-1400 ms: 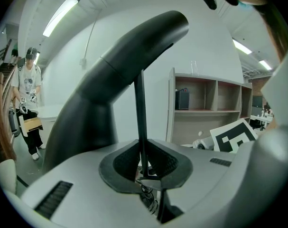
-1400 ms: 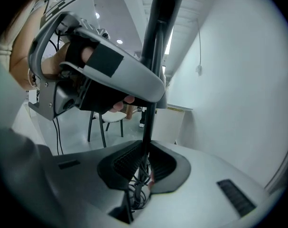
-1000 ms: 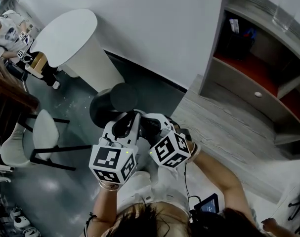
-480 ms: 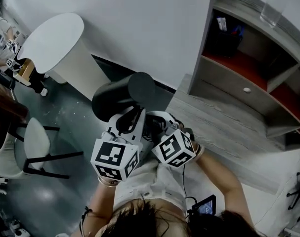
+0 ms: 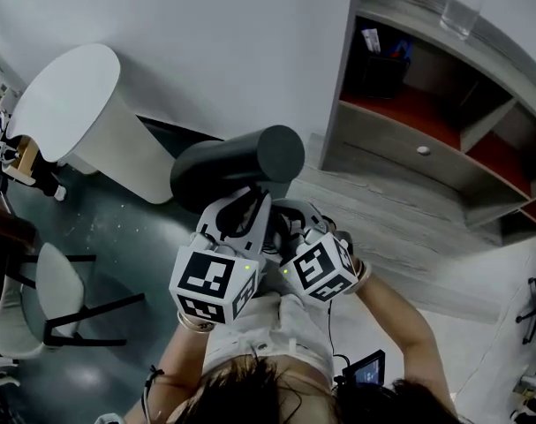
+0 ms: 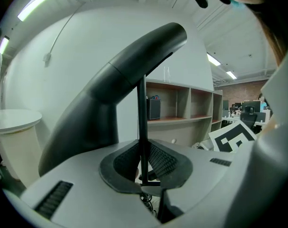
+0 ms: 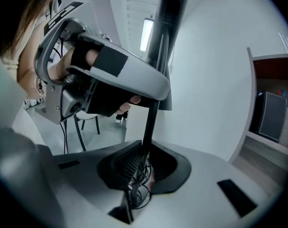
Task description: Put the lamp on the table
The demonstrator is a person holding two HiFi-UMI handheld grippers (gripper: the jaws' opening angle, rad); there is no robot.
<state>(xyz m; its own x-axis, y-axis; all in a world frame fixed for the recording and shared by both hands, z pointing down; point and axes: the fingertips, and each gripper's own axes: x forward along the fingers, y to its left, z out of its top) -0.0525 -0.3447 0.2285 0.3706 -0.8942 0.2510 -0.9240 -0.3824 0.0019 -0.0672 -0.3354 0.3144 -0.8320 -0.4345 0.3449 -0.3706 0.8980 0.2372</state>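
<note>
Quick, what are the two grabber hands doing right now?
Left gripper: closed on the thin stem of the black lamp with a tube-shaped shade.
Right gripper: closed on that same thin stem.

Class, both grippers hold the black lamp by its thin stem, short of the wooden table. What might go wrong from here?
1. The lamp looks top-heavy: its shade sits far above the thin stem clamped by the left gripper and right gripper, so it may twist or slip.
2. The loose cable at the right gripper may snag.
3. The shade may hit the shelf unit behind the table.
</note>
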